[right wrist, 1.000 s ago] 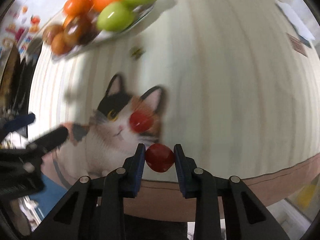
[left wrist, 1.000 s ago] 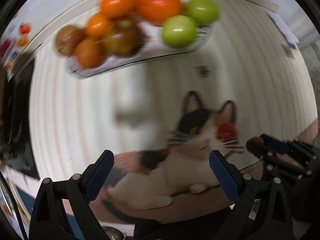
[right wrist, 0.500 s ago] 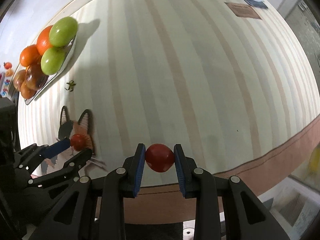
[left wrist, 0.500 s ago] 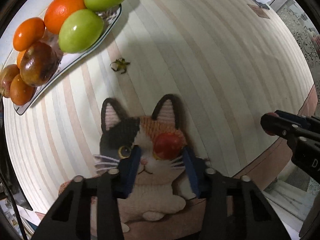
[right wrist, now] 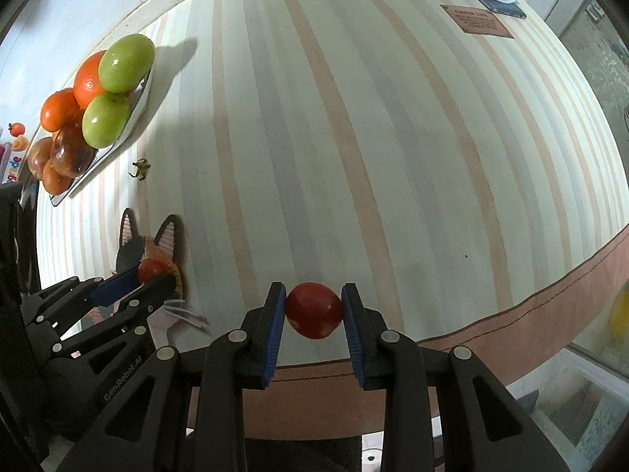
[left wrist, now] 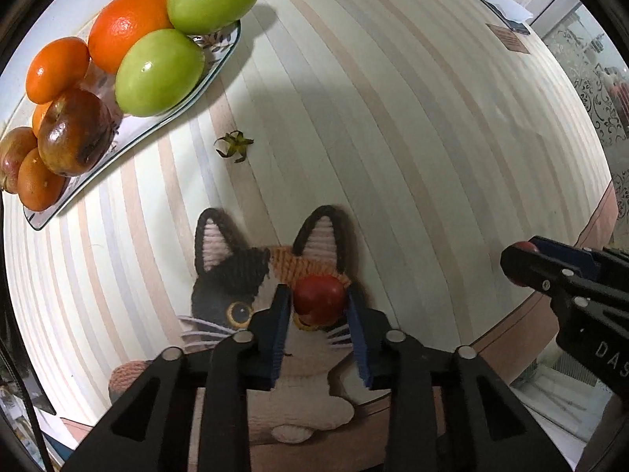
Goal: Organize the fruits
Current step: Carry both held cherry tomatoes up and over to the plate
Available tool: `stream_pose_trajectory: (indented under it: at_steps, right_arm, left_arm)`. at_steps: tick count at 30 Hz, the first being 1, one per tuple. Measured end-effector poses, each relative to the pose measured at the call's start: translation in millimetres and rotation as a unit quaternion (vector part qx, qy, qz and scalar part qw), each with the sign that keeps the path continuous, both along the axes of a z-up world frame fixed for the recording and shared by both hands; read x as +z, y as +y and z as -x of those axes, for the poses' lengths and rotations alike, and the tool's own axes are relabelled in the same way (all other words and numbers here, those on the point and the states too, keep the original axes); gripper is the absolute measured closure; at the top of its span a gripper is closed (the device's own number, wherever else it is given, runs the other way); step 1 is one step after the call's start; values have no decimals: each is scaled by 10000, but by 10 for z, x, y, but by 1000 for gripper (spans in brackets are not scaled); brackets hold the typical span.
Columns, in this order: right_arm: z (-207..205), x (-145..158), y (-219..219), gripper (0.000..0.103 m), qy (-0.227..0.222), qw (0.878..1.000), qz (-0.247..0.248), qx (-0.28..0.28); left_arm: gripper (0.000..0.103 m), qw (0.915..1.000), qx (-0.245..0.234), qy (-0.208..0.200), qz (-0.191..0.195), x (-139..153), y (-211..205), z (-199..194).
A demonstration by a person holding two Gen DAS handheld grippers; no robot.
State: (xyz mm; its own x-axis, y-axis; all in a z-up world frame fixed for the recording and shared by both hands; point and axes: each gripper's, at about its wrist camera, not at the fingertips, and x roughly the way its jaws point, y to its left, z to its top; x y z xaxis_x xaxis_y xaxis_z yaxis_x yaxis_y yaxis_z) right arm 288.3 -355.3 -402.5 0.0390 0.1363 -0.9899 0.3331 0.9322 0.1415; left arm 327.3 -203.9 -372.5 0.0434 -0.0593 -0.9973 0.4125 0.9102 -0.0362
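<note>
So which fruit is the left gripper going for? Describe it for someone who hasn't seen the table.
On the striped tablecloth lies a knitted cat-shaped mat, below the long plate of oranges and green fruit. The small red tomato sits on the cat's face between the left gripper fingers: the only fruit on the mat.

The left gripper pinches a red tomato above the cat mat; a fruit plate sits well apart.

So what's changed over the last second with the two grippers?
The left gripper, open a second ago, has moved in over the cat mat and shut on the red tomato lying there. The right gripper kept its own tomato clamped throughout. The fruit plate is unchanged.
</note>
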Motion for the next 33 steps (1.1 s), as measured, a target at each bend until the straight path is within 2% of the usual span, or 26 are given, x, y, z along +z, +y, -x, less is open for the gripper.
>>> stream_pose_trajectory:
  at_steps: [10,21,26,33]
  right_arm:
    - [7,8,-12,71,4,10000,-21,-15]
    - [-48,109,-36,71,-111,9999,-55,-17]
    - [-129,189,27,71,-206,9997,-129,27]
    - [-268,326,186,71,-392,9986,-320,137]
  left_arm:
    - [74,9999,34,-147,35,-41,4,-71]
    - [83,9991,200,-304,196,171,227,-131]
    - [83,9958,684,-181,584,362,637,-230]
    - [83,9797,1665,-86,1114,693,1425,-308]
